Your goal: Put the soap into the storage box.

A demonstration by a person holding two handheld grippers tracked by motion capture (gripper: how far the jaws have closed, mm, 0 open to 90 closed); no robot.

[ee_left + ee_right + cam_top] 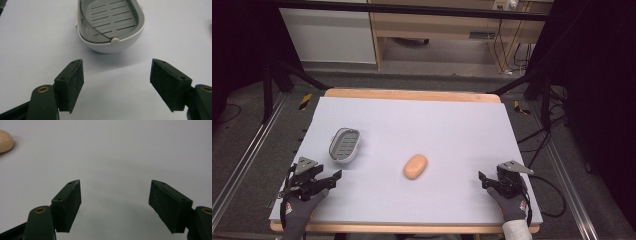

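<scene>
Nothing has been picked up yet. The peach-coloured soap bar [415, 166] lies bare on the worktop [452, 130], near the middle of its front half, and the grey-and-white soap dish [345, 145] sits well apart from it toward the left, empty, its slotted insert showing. The likely job is to get the bar into that dish, and judged from how things lie, all of it is left to do.

The left gripper [331, 179] rests near the front left corner with its jaws spread wide and nothing between them; in the left gripper view the dish [110, 25] stands just ahead of the open pads [73, 82], not touched. The right gripper [484, 179] sits near the front right corner, likewise released and empty. In the right gripper view the soap [5, 141] shows at the far left edge, well apart from the jaws.

What remains, then, is the reach to the bar, the grasp, the carry across and the placing in the dish.
</scene>
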